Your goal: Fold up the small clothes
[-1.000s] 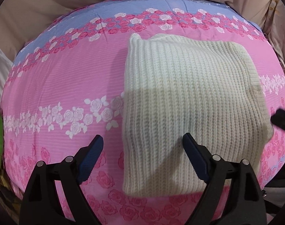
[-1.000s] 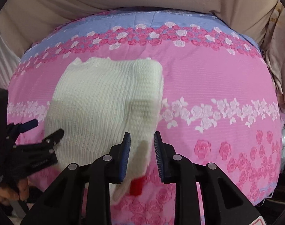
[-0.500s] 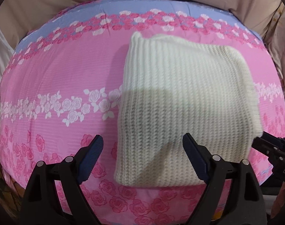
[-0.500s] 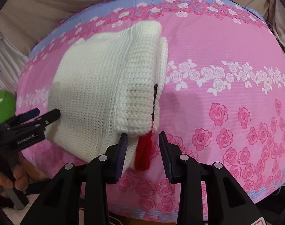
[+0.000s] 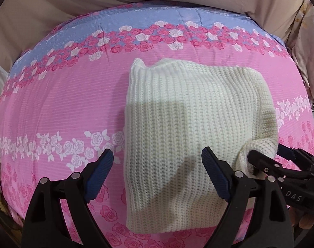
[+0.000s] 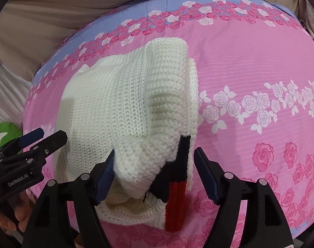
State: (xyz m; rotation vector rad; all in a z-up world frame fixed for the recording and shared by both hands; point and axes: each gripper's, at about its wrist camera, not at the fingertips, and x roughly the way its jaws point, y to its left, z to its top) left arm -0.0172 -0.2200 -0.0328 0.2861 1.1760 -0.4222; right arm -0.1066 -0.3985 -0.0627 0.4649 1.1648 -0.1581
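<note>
Nearest, the left gripper point(image 5: 157, 165) hung with its jaws spread wide over the near edge of the bed, holding nothing; its blue pads point(image 5: 99, 173) stood on either side of the near left part of the cream knitted sweater point(image 5: 188, 128) without touching it. Likewise the right gripper point(image 6: 154, 171) was parted wide; its left pad point(image 6: 105, 173) lay against a raised roll of the knit, its right pad stood clear, and the jaws clamped nothing. Just between those fingers a black and red knitted patch point(image 6: 177, 177) showed at the sweater's near right corner, where the fabric was bunched and turned up; from the left wrist view the right gripper point(image 5: 266, 161) sat at that same lifted corner. Farther on, the sweater lay folded into a rough rectangle on the pink rose-printed bedspread point(image 5: 64, 103), right of the bed's middle; its right side was a thick rolled fold point(image 6: 169, 82). Beyond it ran the bedspread's lilac band point(image 5: 177, 14) along the far edge; past that lay beige bedding point(image 5: 53, 6); a green object point(image 6: 4, 132) sat off the left edge.
</note>
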